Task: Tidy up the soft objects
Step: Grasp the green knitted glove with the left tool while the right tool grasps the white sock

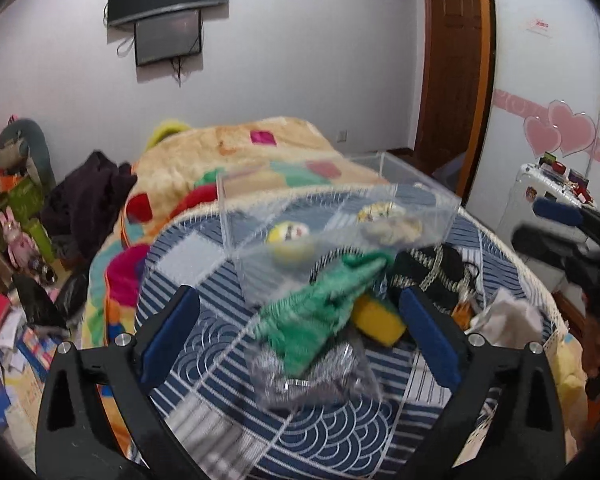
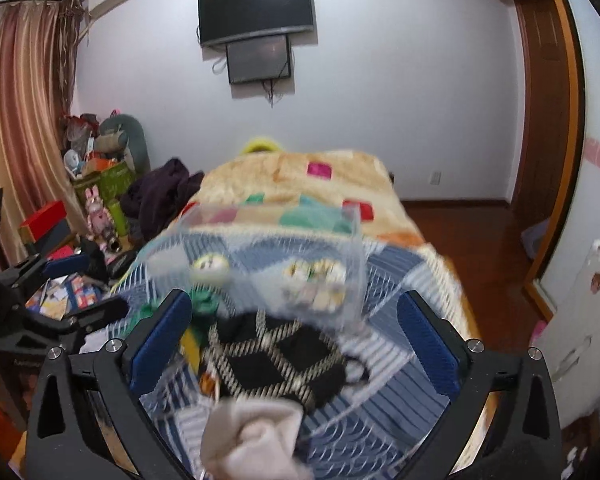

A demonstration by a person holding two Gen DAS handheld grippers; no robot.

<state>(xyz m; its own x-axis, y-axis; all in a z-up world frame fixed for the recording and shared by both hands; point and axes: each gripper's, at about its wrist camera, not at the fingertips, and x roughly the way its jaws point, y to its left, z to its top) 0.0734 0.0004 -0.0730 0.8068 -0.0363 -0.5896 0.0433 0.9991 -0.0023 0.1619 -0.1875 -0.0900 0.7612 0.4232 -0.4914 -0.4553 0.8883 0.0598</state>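
Both tools gape wide and hold nothing: the left tool [image 1: 298, 312] hovers over a green cloth [image 1: 320, 312], the right tool [image 2: 294, 344] over a black patterned cloth [image 2: 276, 360]. Best to pinch each cloth at its bunched middle, then lift clear of the clear box's [image 1: 236, 216] rim before dropping it in

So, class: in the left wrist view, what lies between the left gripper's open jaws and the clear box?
A green plush toy stretches across that gap, resting on a silver scouring pad, with a yellow sponge beside it. The left gripper holds nothing; the clear box lies beyond.

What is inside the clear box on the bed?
The clear box holds a yellow round plush and a second yellow-and-beige soft toy. Blur and the box wall hide whether anything lies beneath them.
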